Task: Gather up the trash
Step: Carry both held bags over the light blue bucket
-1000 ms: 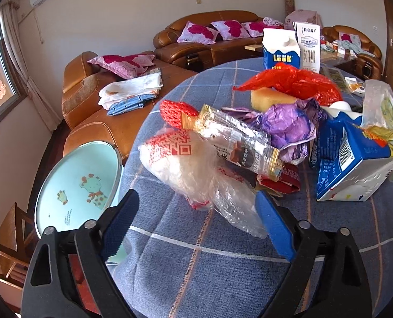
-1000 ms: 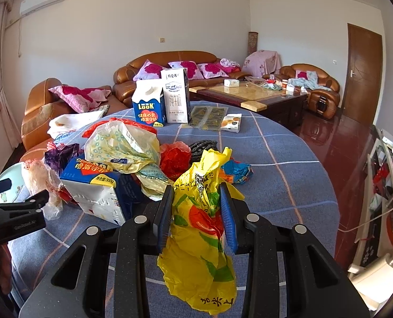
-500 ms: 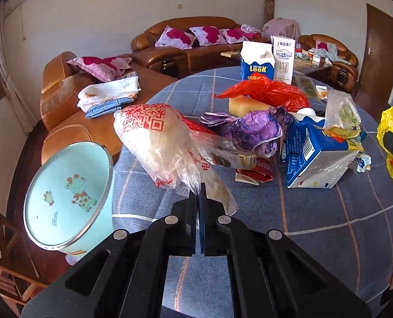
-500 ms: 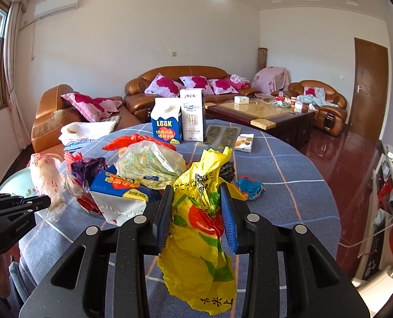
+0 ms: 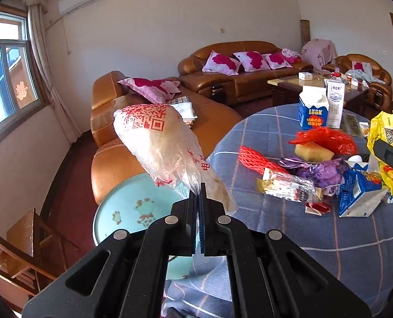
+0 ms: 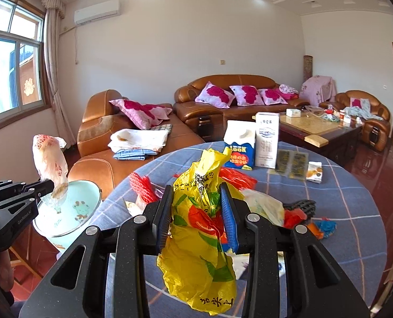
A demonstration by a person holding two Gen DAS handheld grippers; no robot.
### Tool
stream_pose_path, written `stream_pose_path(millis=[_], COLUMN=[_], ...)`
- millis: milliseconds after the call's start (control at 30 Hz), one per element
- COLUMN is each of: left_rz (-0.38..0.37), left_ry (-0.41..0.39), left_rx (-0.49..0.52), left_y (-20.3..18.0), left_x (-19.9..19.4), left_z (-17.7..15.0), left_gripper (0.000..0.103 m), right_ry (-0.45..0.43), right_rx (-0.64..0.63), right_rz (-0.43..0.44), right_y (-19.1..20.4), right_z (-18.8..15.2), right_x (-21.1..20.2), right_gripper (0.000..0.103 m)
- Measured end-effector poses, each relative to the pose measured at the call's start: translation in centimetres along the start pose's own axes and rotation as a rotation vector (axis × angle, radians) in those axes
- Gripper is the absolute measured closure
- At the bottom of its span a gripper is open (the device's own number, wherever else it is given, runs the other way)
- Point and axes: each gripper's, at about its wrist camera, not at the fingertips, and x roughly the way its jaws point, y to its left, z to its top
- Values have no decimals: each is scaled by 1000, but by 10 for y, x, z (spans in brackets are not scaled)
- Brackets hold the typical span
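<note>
Pinching a clear plastic bag [image 5: 164, 145] printed with a red QR pattern, the left gripper [image 5: 199, 198] has its jaws pressed flat together on the bag's lower end, and the bag stands up and leftward above them. In the left wrist view it hangs off the table's left edge, over the pale green bin [image 5: 127, 212] with the cartoon print that stands just beside that edge. More litter lies toward the table's [image 5: 315, 243] right side: a red mesh sleeve [image 5: 257, 157], a purple wrapper [image 5: 315, 172] and a blue carton [image 5: 360, 198].

To do the drop well, I would bring the jaws lower and squarely over the bin's mouth before parting them (thin film drifts, and it may cling to the pads), then shake once if it sticks.

In the right wrist view, the right gripper [image 6: 197, 217] squeezes a yellow bag [image 6: 196, 238] between its blue pads; the bag bulges above and hangs below them, over the table's near edge. The left tool shows at the far left with the clear bag directly above the bin.

Against half a second ago, the clear bag has gone from above the table's left part to over the bin, and the left view has swung that way. The yellow bag sits in the same grip, the right view now showing the bin.
</note>
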Motion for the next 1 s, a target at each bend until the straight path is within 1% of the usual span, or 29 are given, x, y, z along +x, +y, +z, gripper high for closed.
stream_pose_path(millis=[167,267,400,700,867,1000], left_rz=[51,106,153,286,322,359], left_ry=[2,-6,5,50,74,76], left_rx=[-37,-42,-58,-51,-70,-78], left_y=[27,40,61,89,106,117], left_x=[6,8,15,30,35,37], left_z=[7,10,13,9,9,11], left_gripper=[102,102,102,102,102,102], right_ry=[-2,2,19,71,96,109], right_rx=[-33,-51,-72,-124,-151,-176], right_rz=[61,97,147,235,277,303], right_y=[22,37,55,98,119,134], right_z=[17,24,31,34,32,31], right_x=[24,38,62,110,133,144], right_gripper=[68,68,68,68,68,68])
